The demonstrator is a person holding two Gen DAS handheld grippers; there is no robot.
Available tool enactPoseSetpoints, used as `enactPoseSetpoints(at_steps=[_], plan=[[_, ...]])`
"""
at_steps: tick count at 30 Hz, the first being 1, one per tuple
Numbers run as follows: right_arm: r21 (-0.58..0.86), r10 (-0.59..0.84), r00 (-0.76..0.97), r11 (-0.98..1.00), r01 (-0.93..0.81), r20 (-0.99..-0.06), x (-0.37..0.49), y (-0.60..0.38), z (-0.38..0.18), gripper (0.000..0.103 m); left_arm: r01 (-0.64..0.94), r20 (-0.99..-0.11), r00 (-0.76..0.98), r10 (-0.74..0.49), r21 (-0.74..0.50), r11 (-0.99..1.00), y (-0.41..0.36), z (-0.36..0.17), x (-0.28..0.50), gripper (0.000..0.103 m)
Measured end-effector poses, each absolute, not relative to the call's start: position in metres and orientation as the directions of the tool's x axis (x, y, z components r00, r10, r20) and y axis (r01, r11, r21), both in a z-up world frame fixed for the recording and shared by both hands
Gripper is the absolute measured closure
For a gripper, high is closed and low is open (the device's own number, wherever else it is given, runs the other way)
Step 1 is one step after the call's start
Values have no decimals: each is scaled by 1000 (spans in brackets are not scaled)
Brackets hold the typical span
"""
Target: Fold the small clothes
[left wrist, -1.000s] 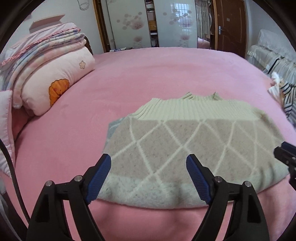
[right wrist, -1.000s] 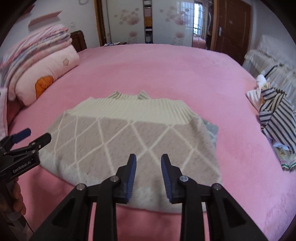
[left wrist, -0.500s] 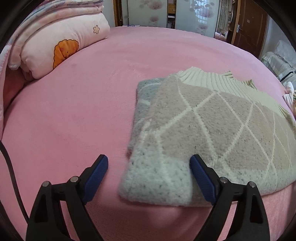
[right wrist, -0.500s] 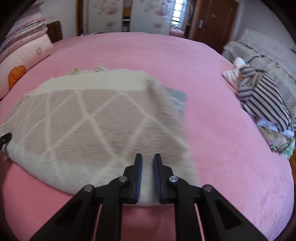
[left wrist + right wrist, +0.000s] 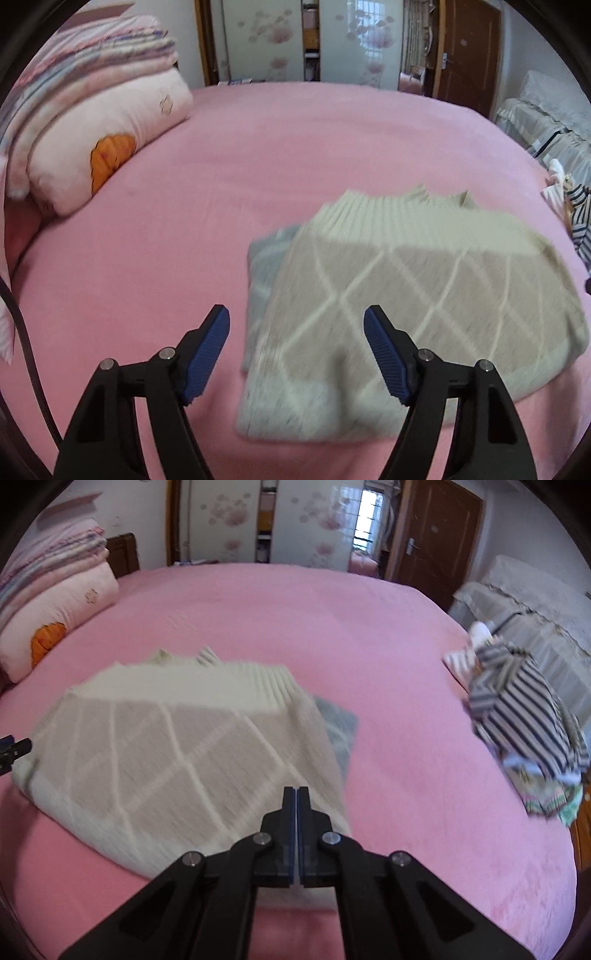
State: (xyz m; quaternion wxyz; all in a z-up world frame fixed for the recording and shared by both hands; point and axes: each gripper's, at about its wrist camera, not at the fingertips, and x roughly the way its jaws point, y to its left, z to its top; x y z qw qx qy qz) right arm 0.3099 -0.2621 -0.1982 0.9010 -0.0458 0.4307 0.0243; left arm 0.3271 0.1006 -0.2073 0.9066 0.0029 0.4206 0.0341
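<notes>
The pink bed [image 5: 295,155] fills both views, and on it the folded knit sweater [image 5: 424,295] lies flat at about four o'clock in the left wrist view, over a grey-blue garment [image 5: 266,258]. It looks soft, thick and limp, so it should sag unless pinched at a corner or folded edge. The left gripper [image 5: 295,343] hovers over its left edge, jaws wide but closing on nothing; the right gripper [image 5: 296,812] is fully closed and looks empty.

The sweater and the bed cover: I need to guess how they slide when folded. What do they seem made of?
Sweater: soft fuzzy knit, likely wool or acrylic; matte, with a ribbed cream band and pale diamond lines. Bed cover: pink, plush, fleece-like with a short nap and no sheen; the fibre can't be told.
</notes>
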Motion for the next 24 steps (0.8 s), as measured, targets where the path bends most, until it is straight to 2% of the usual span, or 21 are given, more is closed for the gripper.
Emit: enactPoseSetpoints(at_steps=[6, 10, 14, 21, 23, 24], plan=[[-20, 83, 604, 987, -162, -793, 371, -208, -192, 103, -4, -749, 662, 35, 43, 999, 71, -193, 383, 28], [60, 144, 557, 984, -166, -818, 402, -190, -208, 103, 17, -784, 620, 19, 37, 999, 61, -212, 419, 28], [112, 180, 505, 980, -162, -844, 427, -186, -233, 103, 14, -829, 560, 12, 24, 1000, 58, -242, 444, 35], [93, 124, 467, 992, -88, -876, 446, -225, -268, 103, -33, -845, 525, 95, 91, 995, 78, -273, 466, 35], [71, 91, 474, 996, -60, -876, 447, -244, -271, 103, -47, -848, 518, 109, 100, 994, 87, -280, 472, 31], [70, 87, 475, 996, -52, -876, 447, -251, -272, 103, -53, -853, 513, 99, 83, 995, 93, -281, 473, 26]])
